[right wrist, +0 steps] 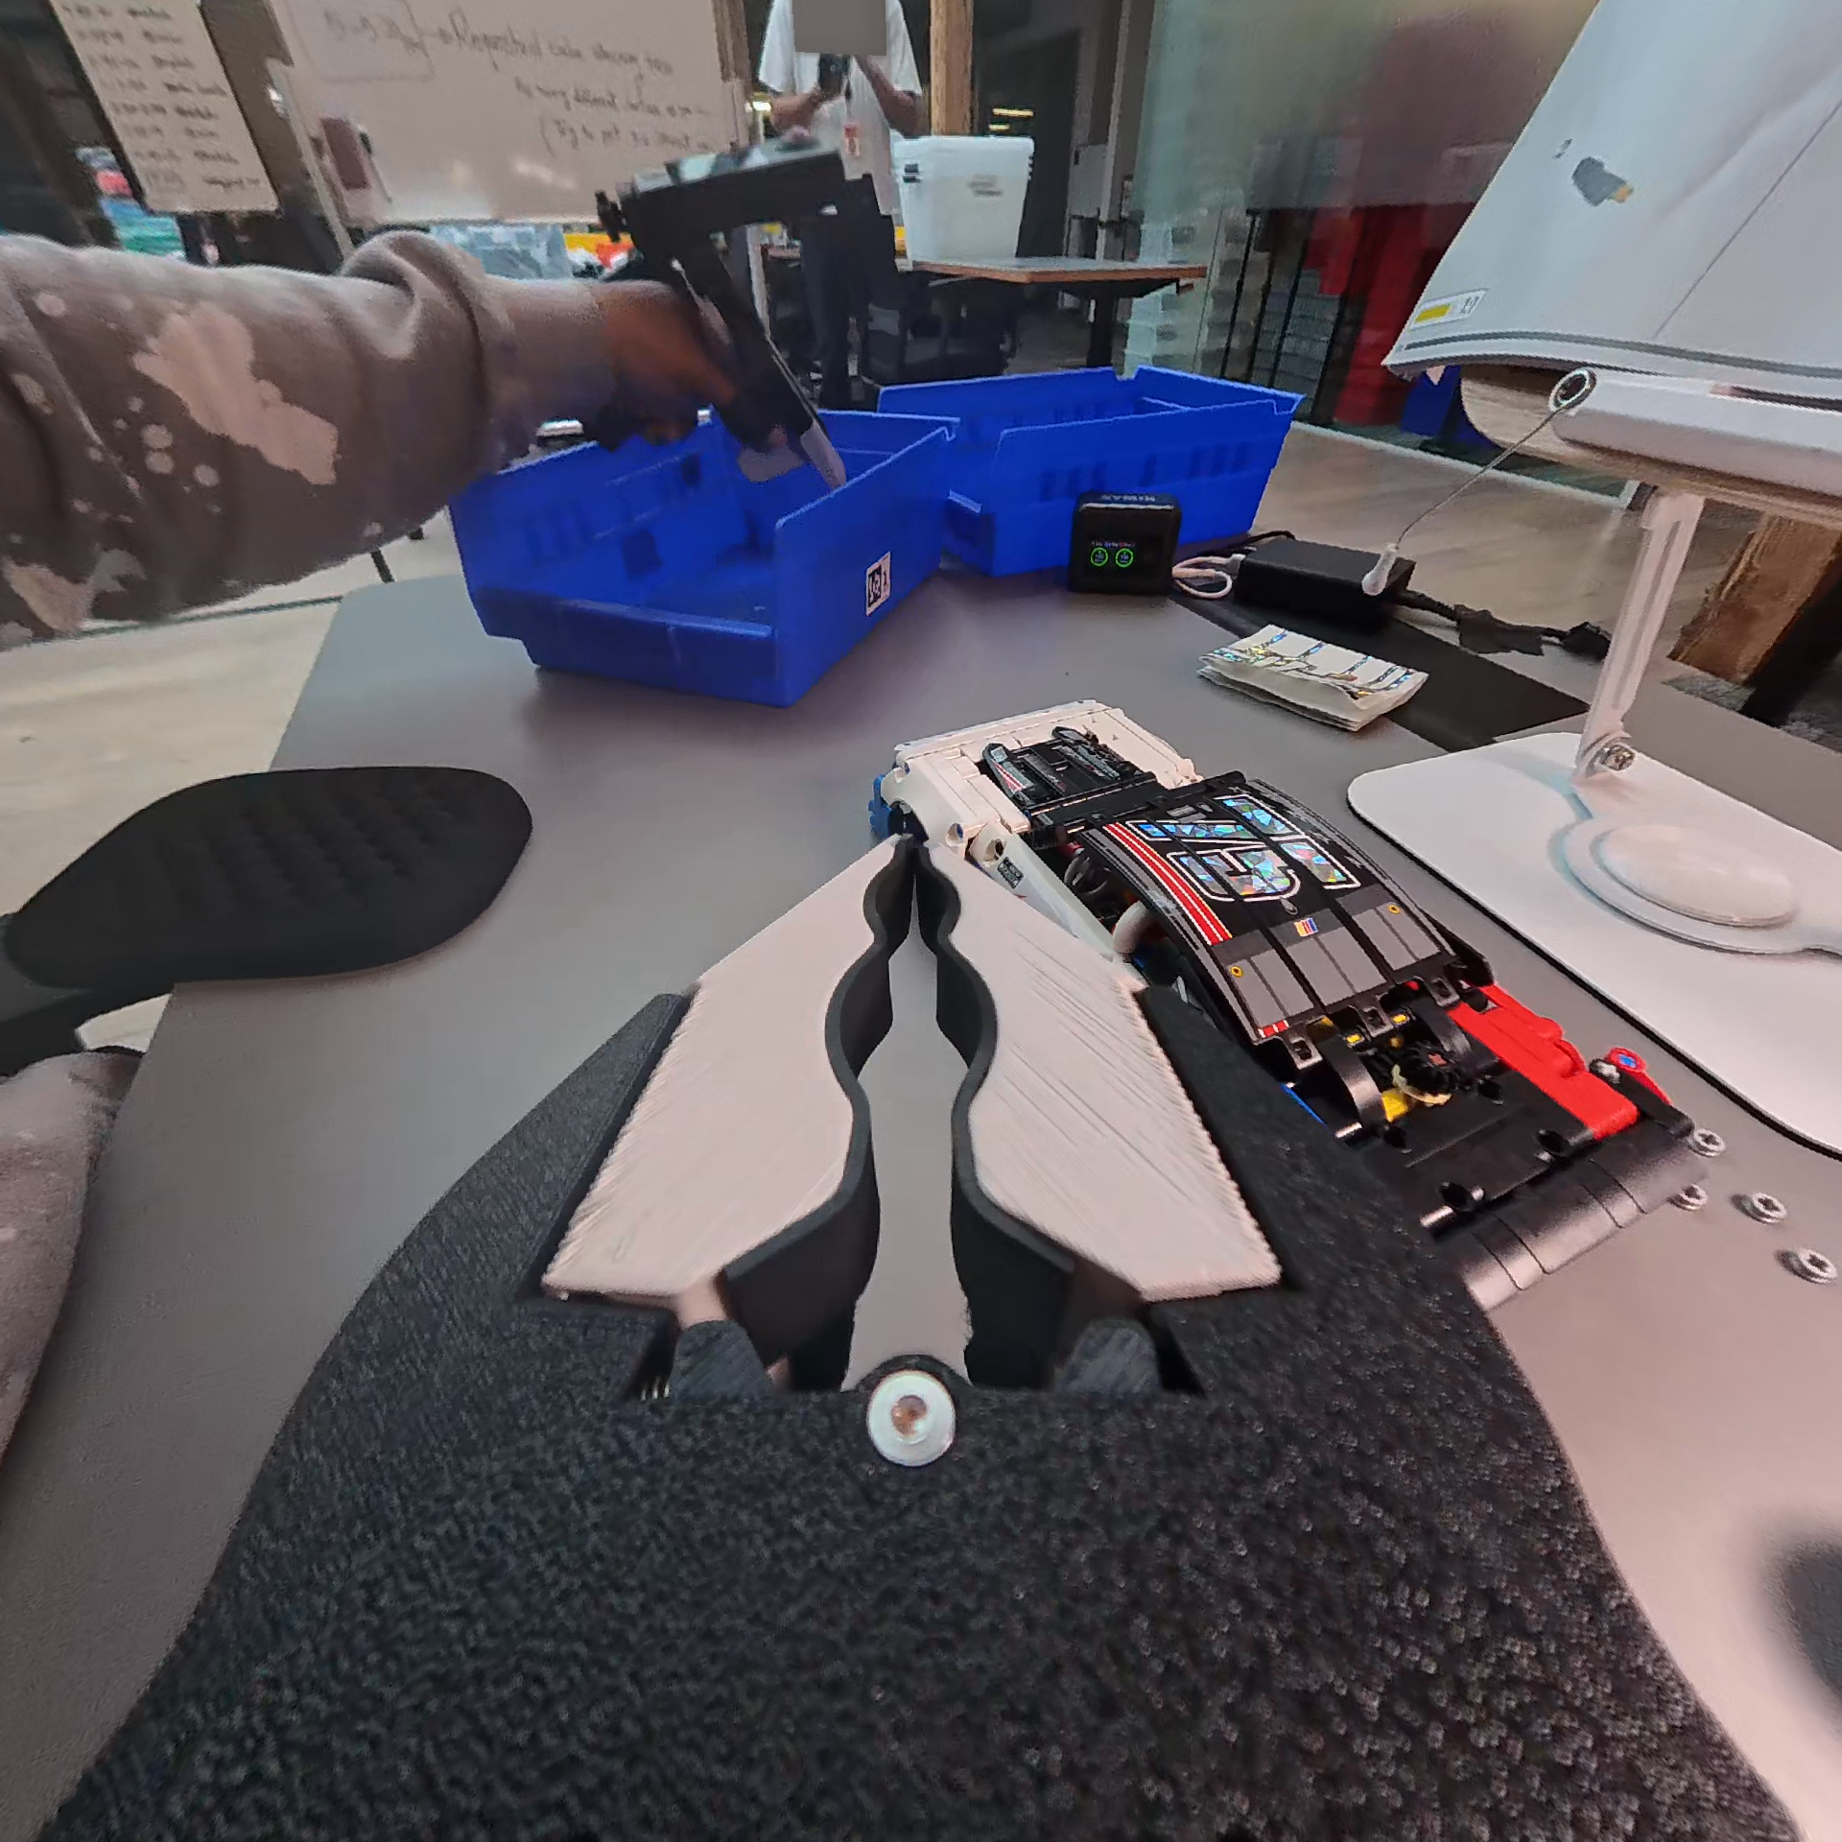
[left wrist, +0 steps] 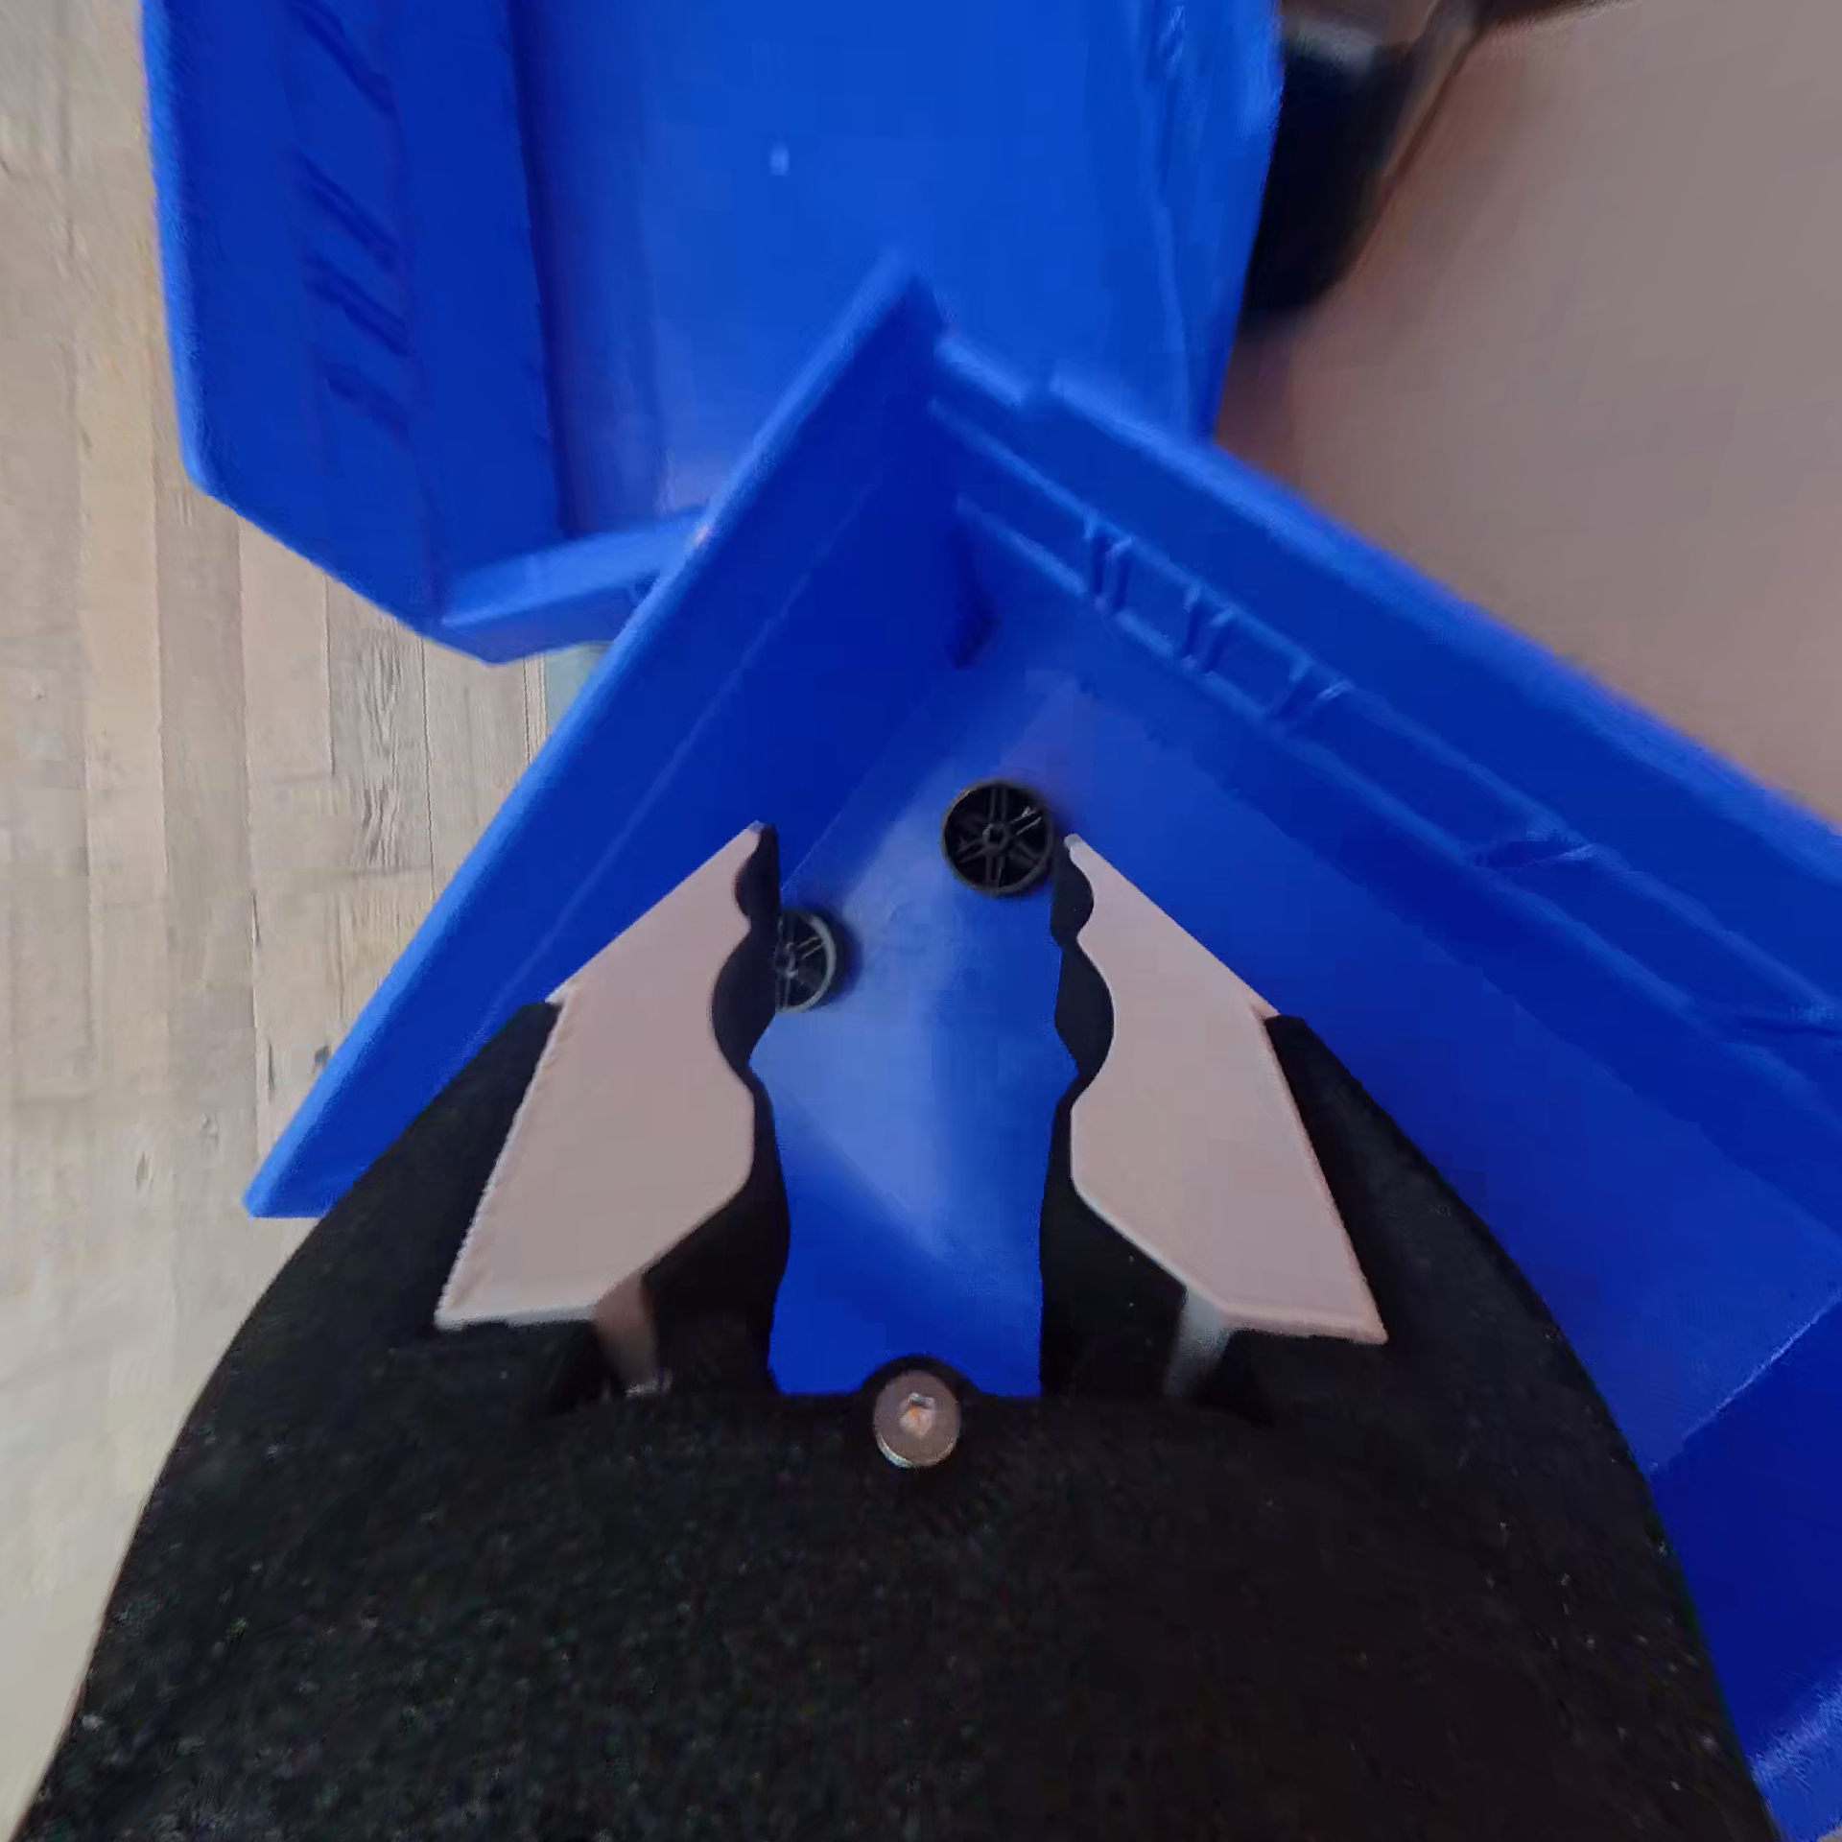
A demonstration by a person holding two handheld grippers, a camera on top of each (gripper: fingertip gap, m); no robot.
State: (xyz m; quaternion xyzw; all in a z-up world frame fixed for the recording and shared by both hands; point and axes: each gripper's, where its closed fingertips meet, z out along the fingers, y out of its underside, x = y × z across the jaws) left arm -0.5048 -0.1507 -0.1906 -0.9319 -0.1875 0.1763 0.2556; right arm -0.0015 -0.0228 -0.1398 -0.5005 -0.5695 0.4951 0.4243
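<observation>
My left gripper [left wrist: 917,847] is open and points down into a corner compartment of a blue bin [left wrist: 1395,758]. Two small black spoked wheels lie on the bin floor: one [left wrist: 997,840] just beyond the right fingertip, one [left wrist: 809,959] half hidden behind the left finger. In the right wrist view the left gripper [right wrist: 797,454] shows over that blue bin [right wrist: 698,598], held by a hand in a mottled sleeve. My right gripper [right wrist: 912,867] is shut and empty, low over the grey table [right wrist: 498,997], its tips beside the white front of a brick-built race car [right wrist: 1246,927].
A second blue bin [right wrist: 1116,468] stands behind the first. A small black device with green lights [right wrist: 1126,546], a black power brick [right wrist: 1296,578], a folded sticker sheet [right wrist: 1311,678] and a white stand base [right wrist: 1635,877] sit at the right. A black chair armrest [right wrist: 269,867] is at the left. A person stands far back. The left gripper's tips are roughly 50 centimeters from the right gripper's.
</observation>
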